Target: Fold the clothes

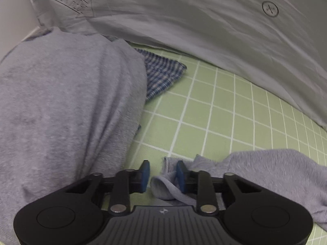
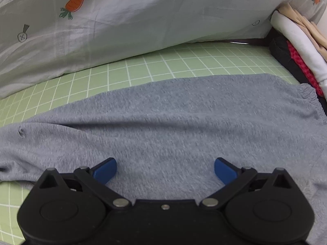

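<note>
Nearest the left wrist camera, the left tongs (image 1: 162, 175) stand narrow, their blue pads (image 1: 145, 176) set either side of a ribbed grey cuff edge (image 1: 166, 185) of the soft grey knit garment (image 1: 282, 175). That cuff fabric lies between the pads and looks to touch the one on the 3 o'clock side, while a slim gap shows by the other pad, so I cannot tell whether the fabric is truly pinched. From there the grey knit spreads toward 3 o'clock over the pale green bed sheet with a white grid (image 1: 220, 110). A large mound of the same grey knit (image 1: 65, 110) fills the 9 o'clock side of that view, and a blue-and-white checked cloth (image 1: 163, 75) pokes out from behind it toward 12 o'clock. A pale grey quilt with printed marks (image 1: 184, 14) runs across 12 o'clock.

In the right wrist view, the right tongs (image 2: 165, 170) stand wide with nothing between them, hovering over the grey garment, which lies spread across the middle of the green gridded sheet. Its gathered elastic waistband (image 2: 312, 102) sits at 3 o'clock. The quilt, here showing an orange carrot print (image 2: 76, 0), lies along 12 o'clock. At 2 o'clock a stack of folded clothes in white, beige, red and black (image 2: 296, 36) rests at the sheet's edge.
</note>
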Tool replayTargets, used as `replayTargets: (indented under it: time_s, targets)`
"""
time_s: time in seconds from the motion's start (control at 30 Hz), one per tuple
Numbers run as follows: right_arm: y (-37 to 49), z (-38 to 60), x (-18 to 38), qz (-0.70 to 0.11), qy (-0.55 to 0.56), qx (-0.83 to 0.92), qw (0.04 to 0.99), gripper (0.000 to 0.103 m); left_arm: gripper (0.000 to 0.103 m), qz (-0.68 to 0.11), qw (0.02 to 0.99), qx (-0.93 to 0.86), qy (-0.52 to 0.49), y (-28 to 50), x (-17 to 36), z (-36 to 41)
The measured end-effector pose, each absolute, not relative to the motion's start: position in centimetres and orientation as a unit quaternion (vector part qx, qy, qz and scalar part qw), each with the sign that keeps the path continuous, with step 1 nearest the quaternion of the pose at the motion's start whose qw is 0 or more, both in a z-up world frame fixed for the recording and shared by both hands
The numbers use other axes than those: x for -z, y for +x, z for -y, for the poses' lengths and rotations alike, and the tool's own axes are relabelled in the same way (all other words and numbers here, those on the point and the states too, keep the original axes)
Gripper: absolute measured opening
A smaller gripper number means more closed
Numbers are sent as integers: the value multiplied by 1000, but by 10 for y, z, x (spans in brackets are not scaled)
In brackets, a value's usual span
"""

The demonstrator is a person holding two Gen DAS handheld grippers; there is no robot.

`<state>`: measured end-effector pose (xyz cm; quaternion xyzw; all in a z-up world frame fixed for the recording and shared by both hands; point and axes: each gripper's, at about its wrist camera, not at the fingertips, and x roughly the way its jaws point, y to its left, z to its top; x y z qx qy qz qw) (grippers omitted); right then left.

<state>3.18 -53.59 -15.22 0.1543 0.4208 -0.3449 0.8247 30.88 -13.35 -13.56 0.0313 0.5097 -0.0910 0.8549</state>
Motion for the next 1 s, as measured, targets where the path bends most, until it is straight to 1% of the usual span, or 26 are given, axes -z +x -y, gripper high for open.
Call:
replayTargets:
  time_s: [0.1, 0.23, 0.3, 0.33, 0.37, 0.4, 0.5, 0.67, 0.73, 0.77, 0.8, 0.83, 0.87, 0.9, 0.93, 1.0]
  targets:
    - [35, 533, 155, -426, 141, 343, 825, 103, 28, -503, 856, 110, 53, 307, 141, 137]
    - [34, 536, 155, -421, 150, 343, 826, 103, 35, -500, 854, 130, 60, 307, 145, 141]
    - [34, 536, 155, -420, 150, 344, 826, 103, 30, -497, 854, 141, 68, 307, 147, 143]
    - [34, 536, 155, -420, 148, 344, 826, 103, 7, -496, 854, 143, 67, 307, 148, 143]
    - [34, 536, 155, -420, 148, 345, 826, 103, 4, -495, 854, 144, 65, 308, 148, 143]
    - [34, 536, 155, -421, 147, 344, 826, 103, 3, -487, 859, 142, 64, 309, 145, 142]
    - [34, 536, 153, -424, 139, 344, 826, 103, 3, -448, 881, 143, 54, 313, 125, 137]
    - [30, 538, 152, -424, 135, 352, 824, 103, 3, -342, 933, 112, 20, 328, 71, 126]
    - [29, 538, 153, -424, 135, 352, 823, 103, 4, -330, 939, 94, 5, 334, 70, 124]
    - [29, 538, 153, -424, 135, 352, 823, 103, 8, -324, 942, 84, -2, 338, 69, 123]
    - [28, 538, 153, -424, 136, 352, 823, 103, 10, -328, 942, 65, 3, 338, 73, 125]
    - [27, 537, 153, -424, 136, 351, 824, 103, 25, -332, 942, 46, 8, 339, 77, 126]
    - [26, 536, 152, -424, 136, 349, 824, 103, 42, -342, 939, 41, 7, 337, 80, 124]
    - [24, 535, 151, -424, 134, 348, 825, 103, 49, -350, 935, 45, -4, 333, 84, 120]
    - [23, 534, 150, -424, 132, 347, 826, 103, 55, -359, 932, 49, -16, 328, 87, 116]
    - [22, 533, 151, -426, 132, 346, 825, 103, 57, -381, 922, 53, -33, 315, 96, 109]
